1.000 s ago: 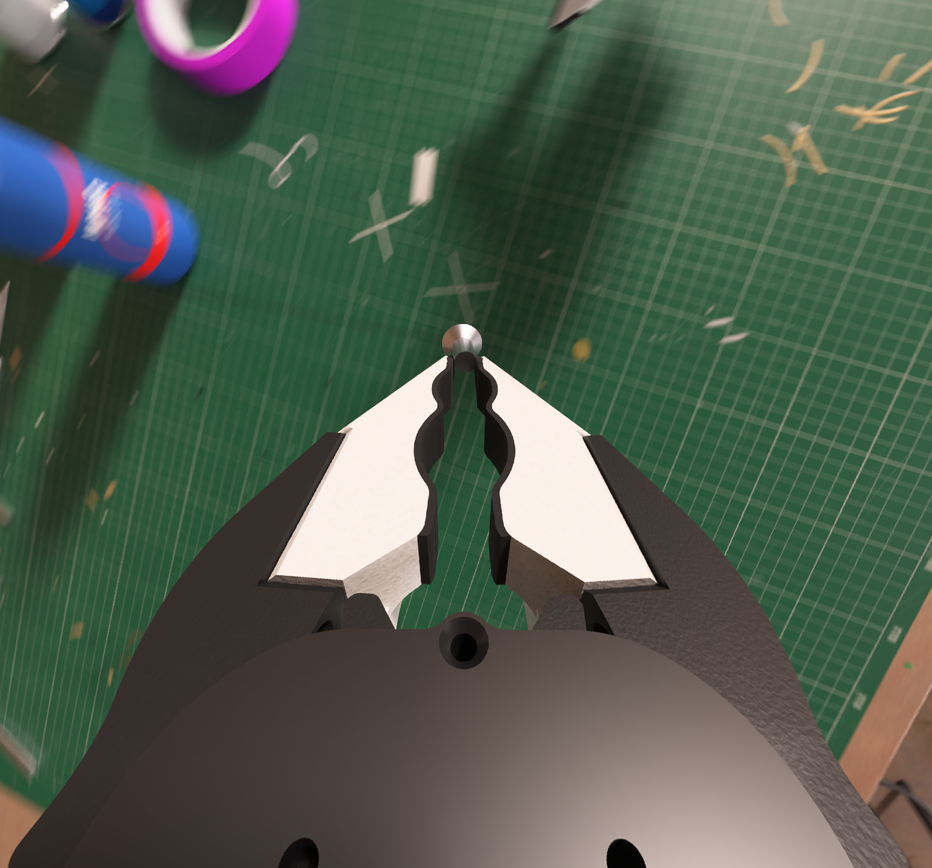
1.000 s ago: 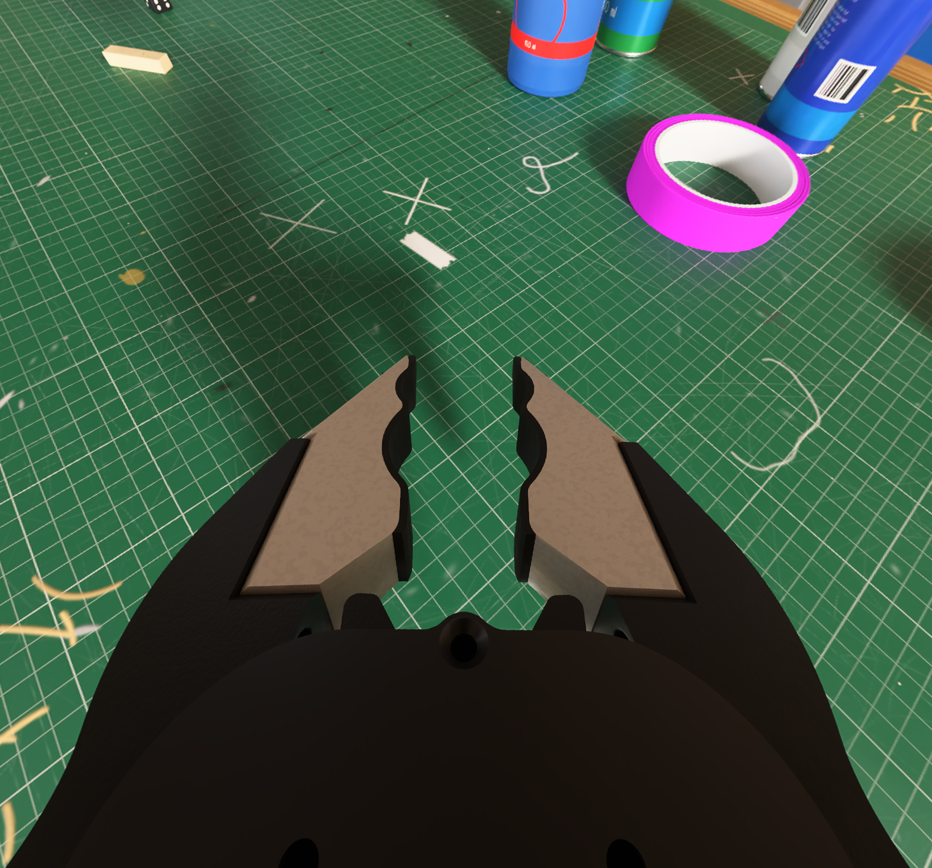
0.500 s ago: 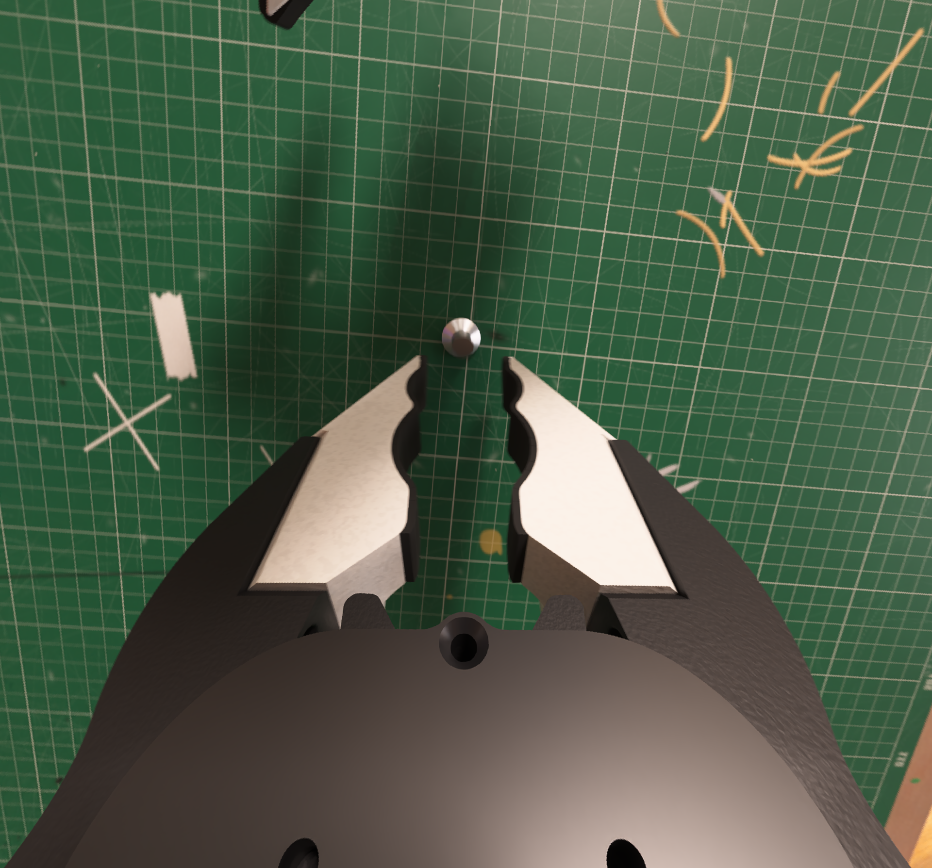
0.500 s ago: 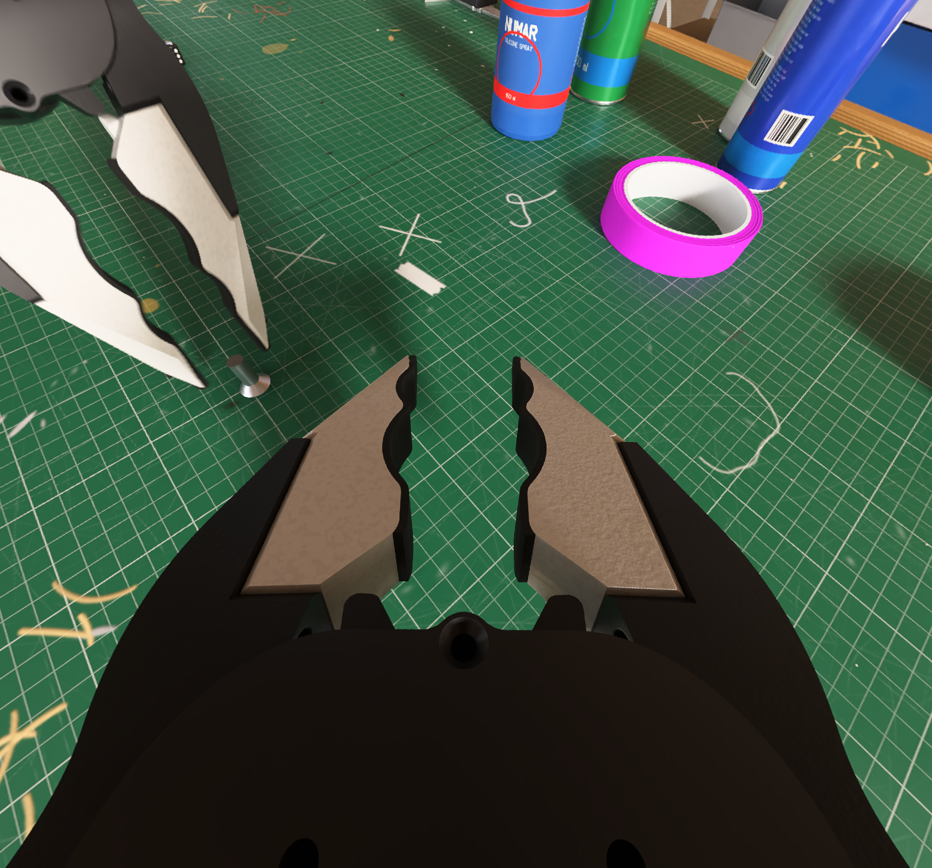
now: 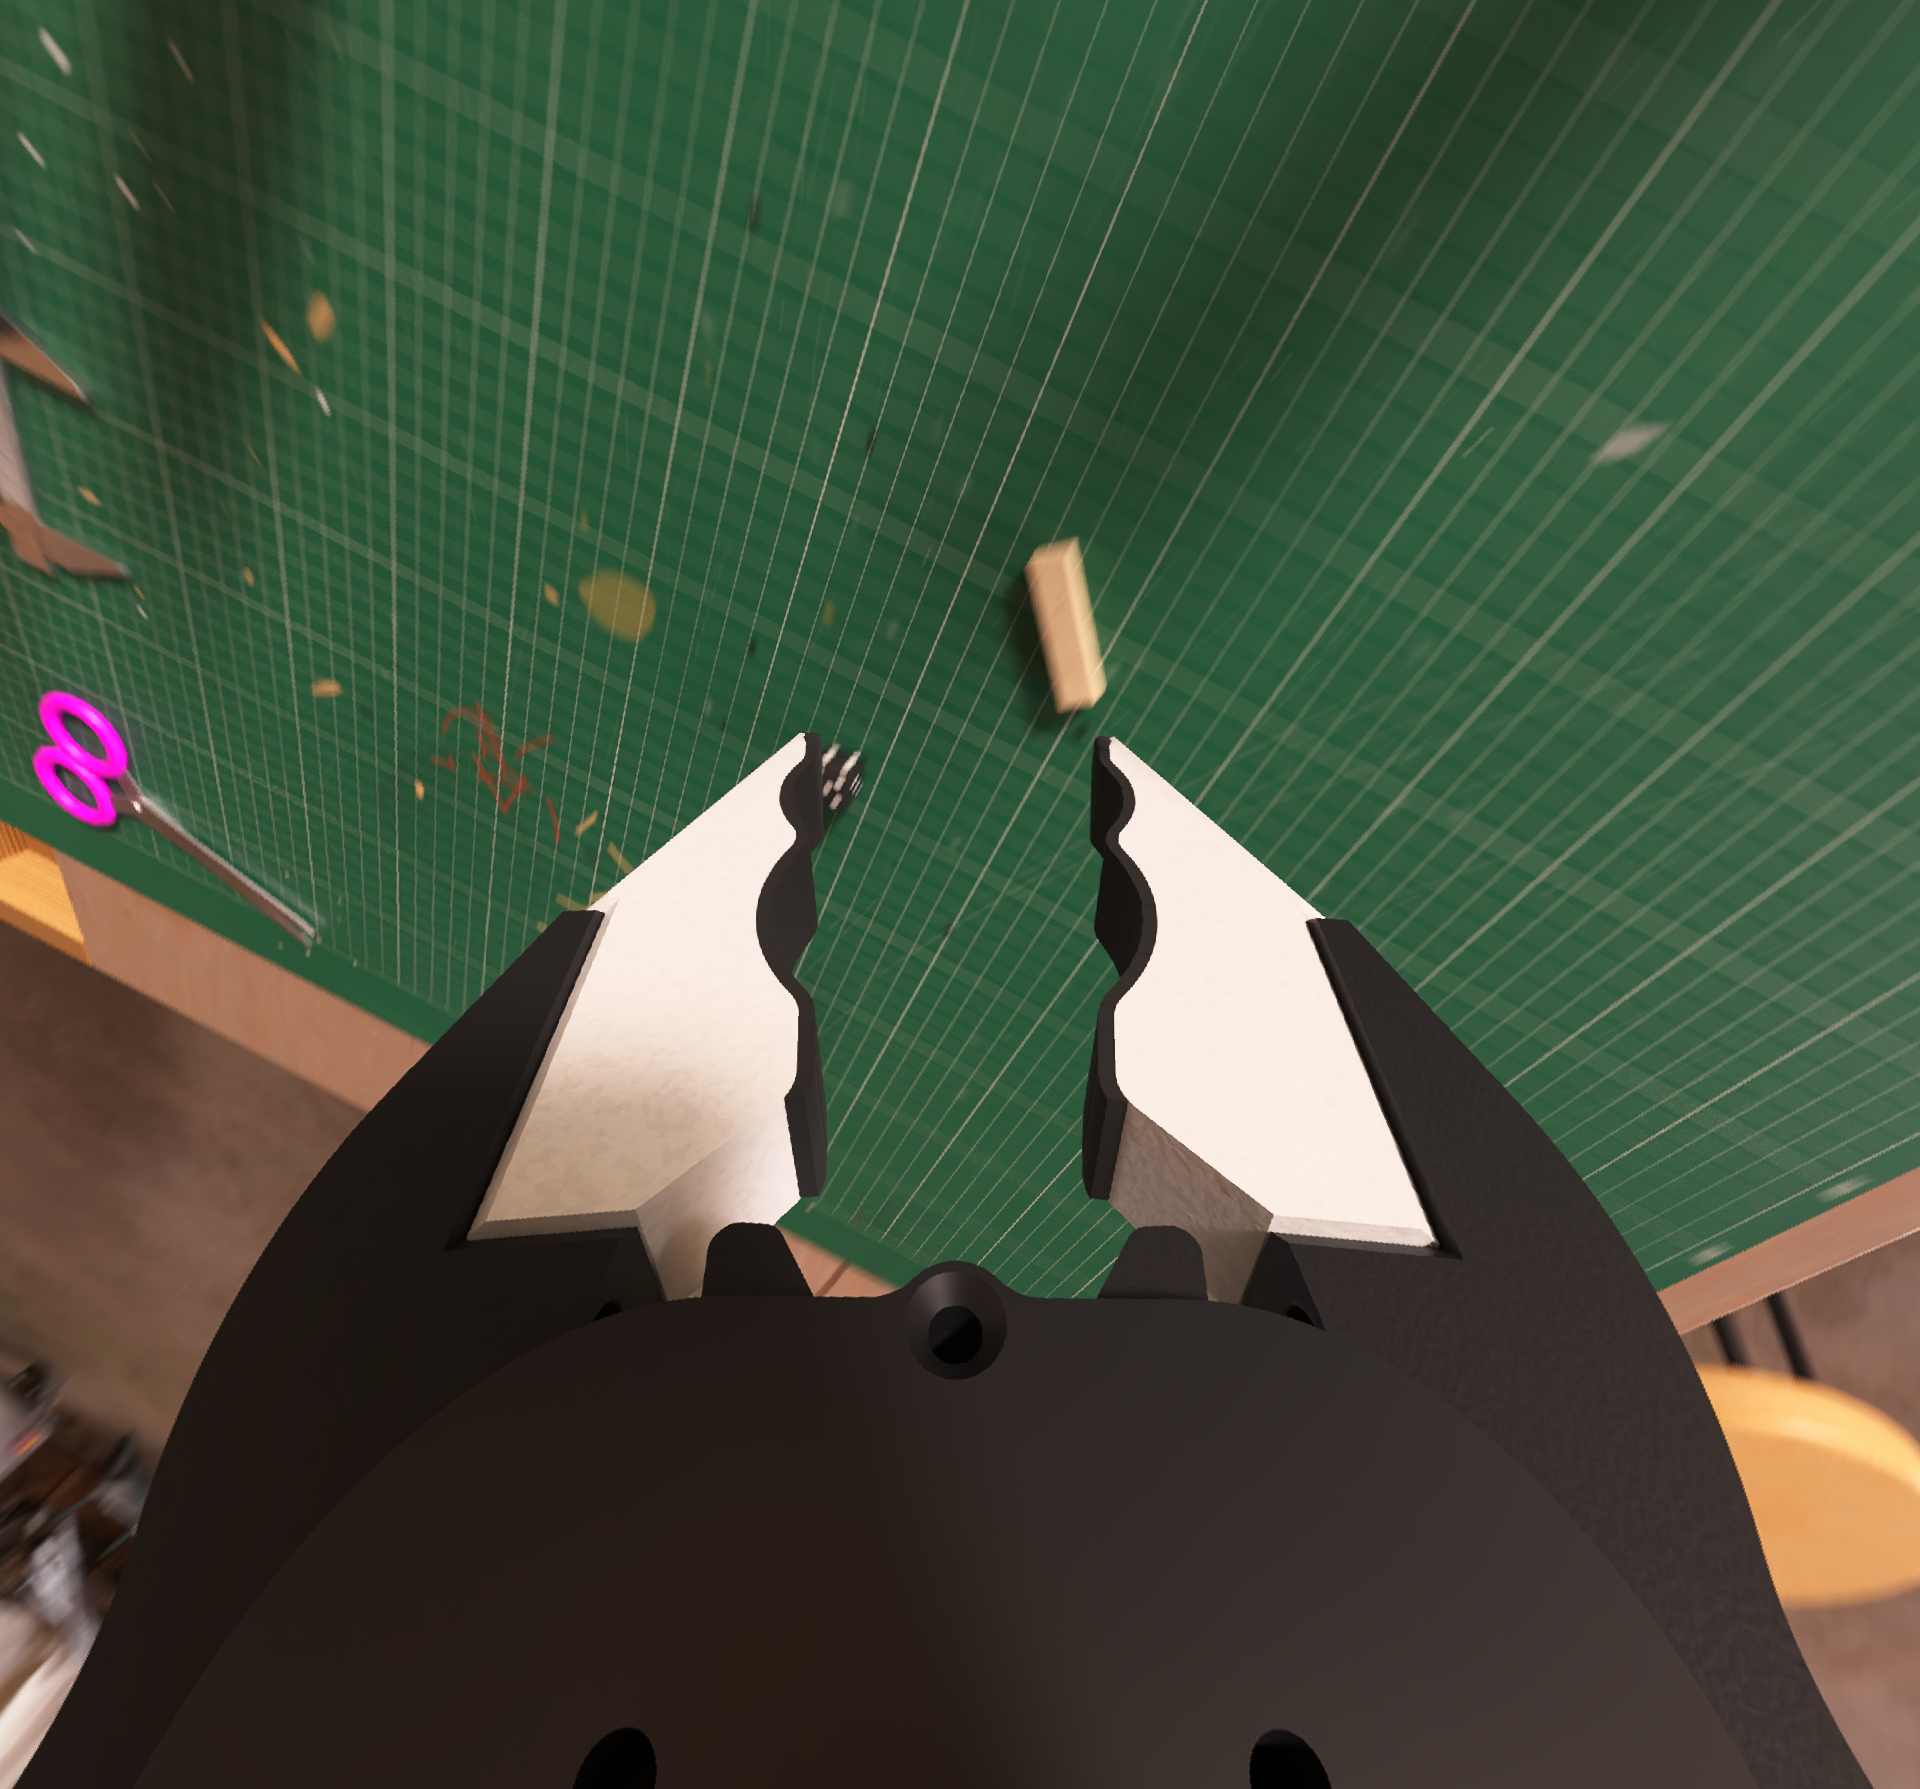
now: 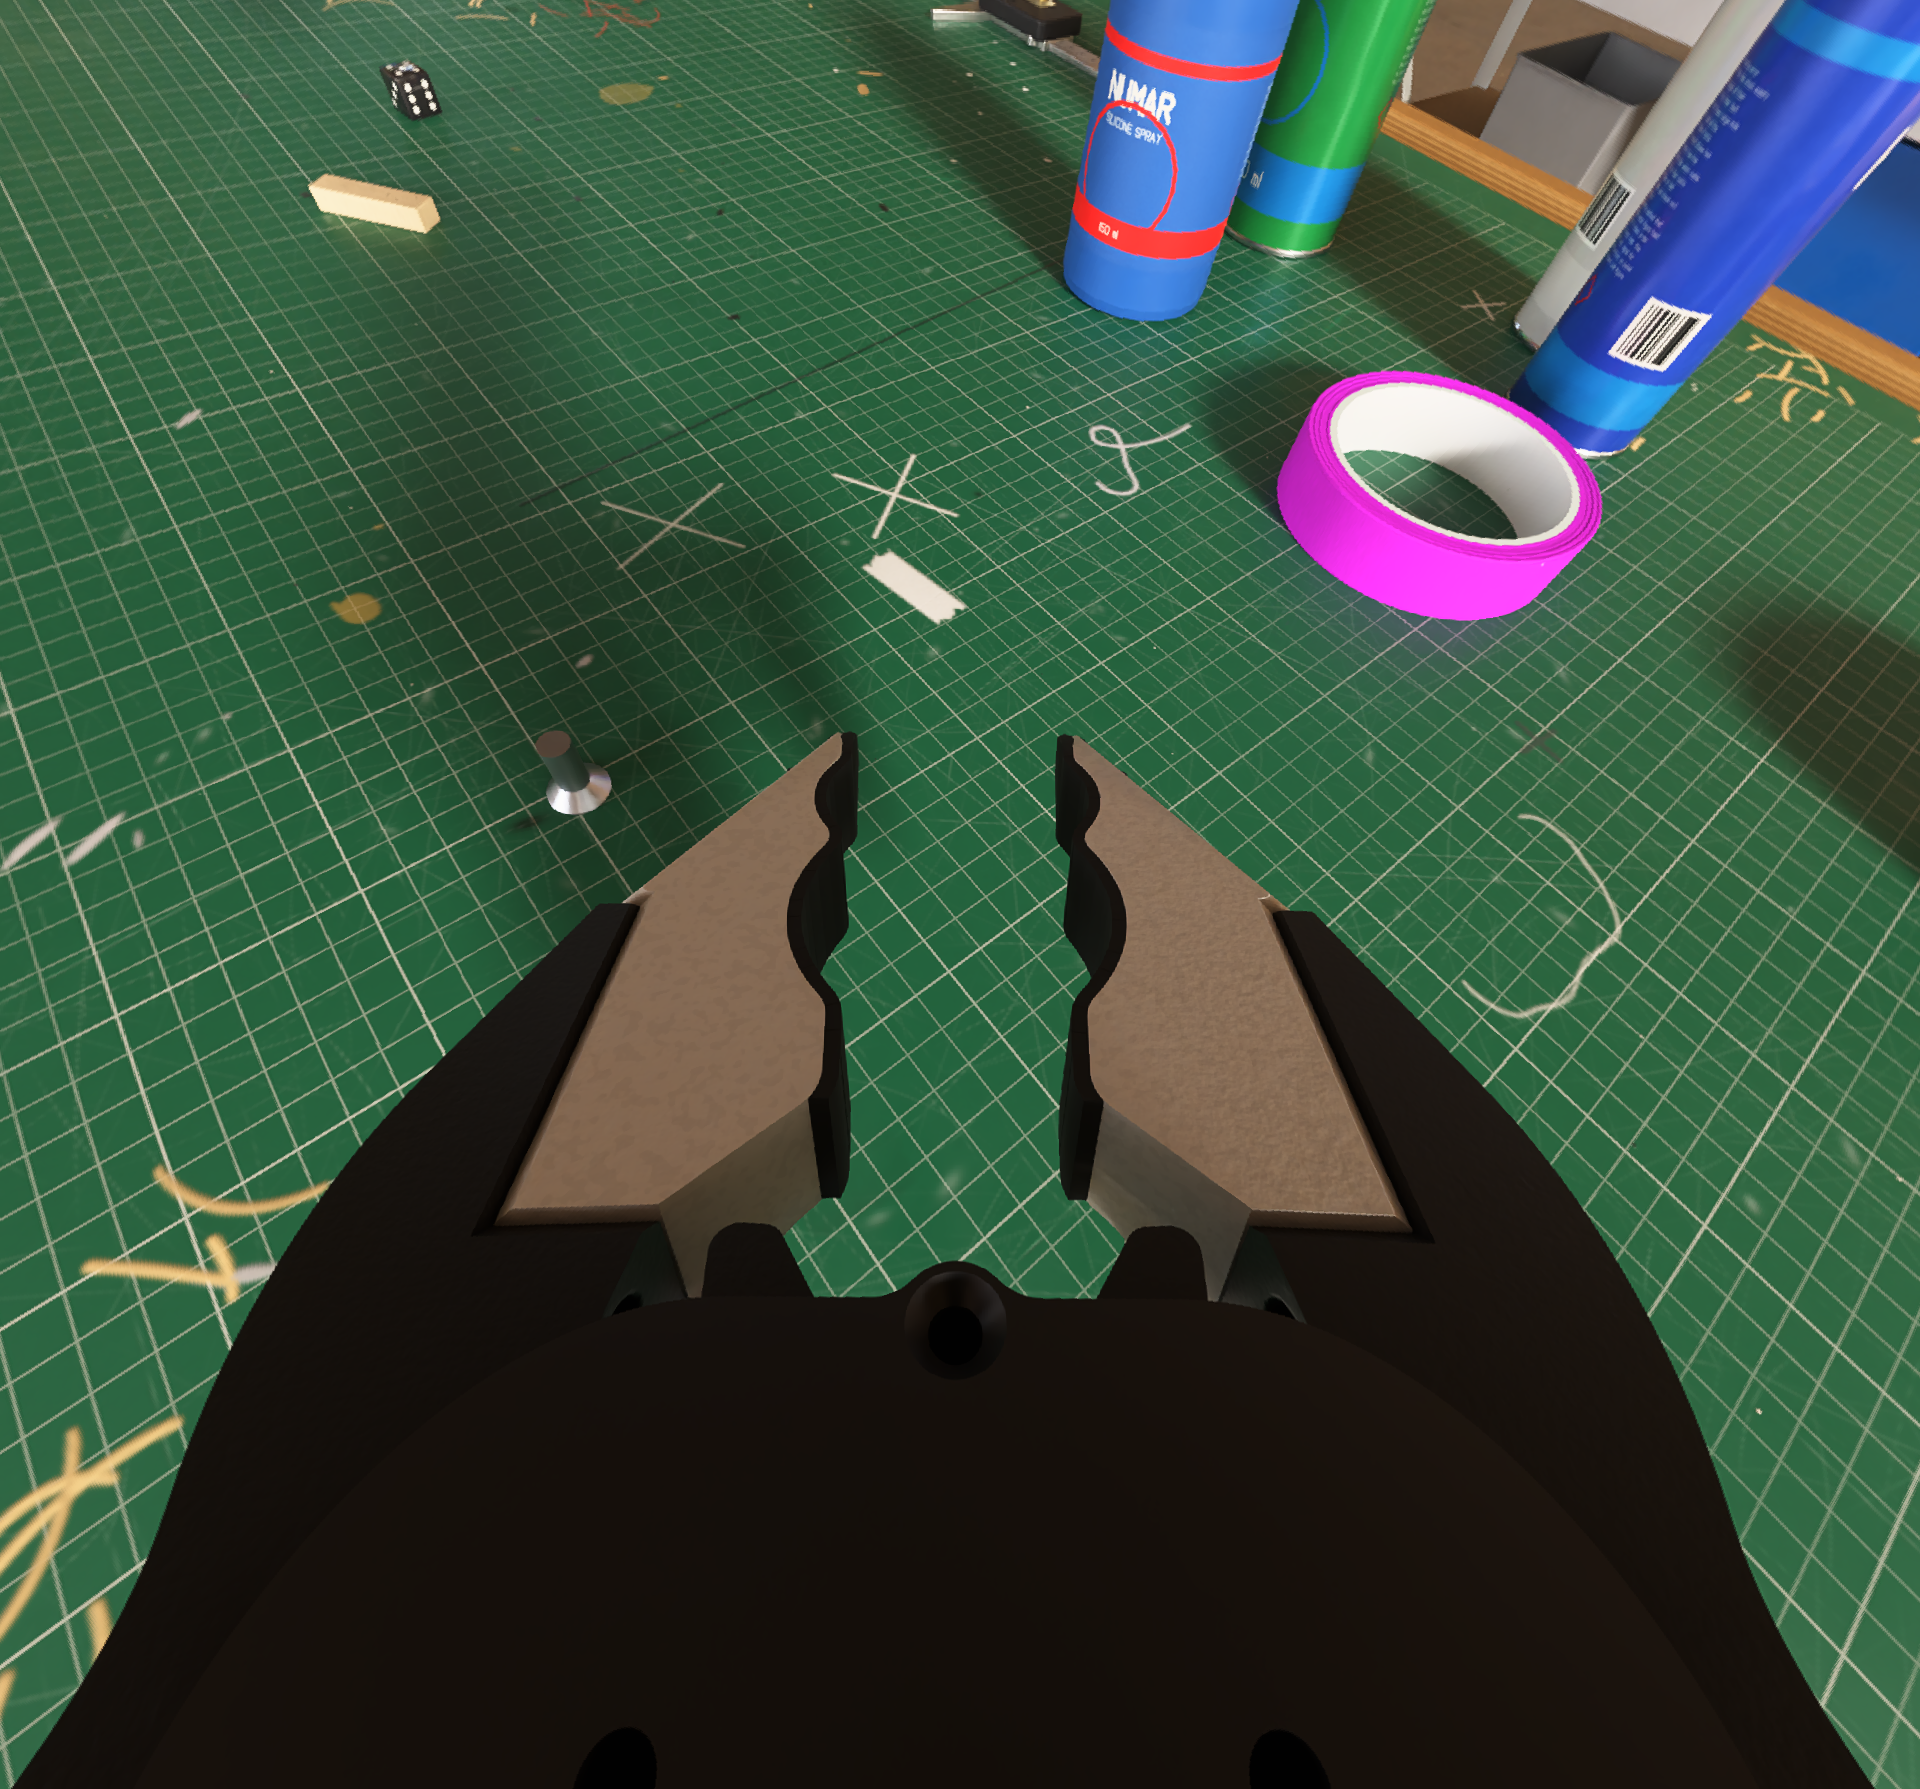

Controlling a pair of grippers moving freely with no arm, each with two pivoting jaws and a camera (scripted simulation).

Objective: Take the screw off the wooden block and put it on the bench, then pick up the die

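Though seemingly the die (image 5: 842, 777) blurs left, screw (image 6: 569, 775) right-view only, both hand-held grippers agape

L wrist cam looks steeply down near mat edge; R cam low, oblique; both share wooden block (image 5: 1064, 636) (image 6: 374, 203), die (image 5: 843, 777) (image 6: 410, 89).

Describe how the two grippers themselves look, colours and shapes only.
Left gripper: rounded matte black body with a small screw hole at its centre, and two tapering white fingers with black, wavy inner edges. Right gripper: the same black body and shape, but its fingers are tan-brown. No cables or markings show.
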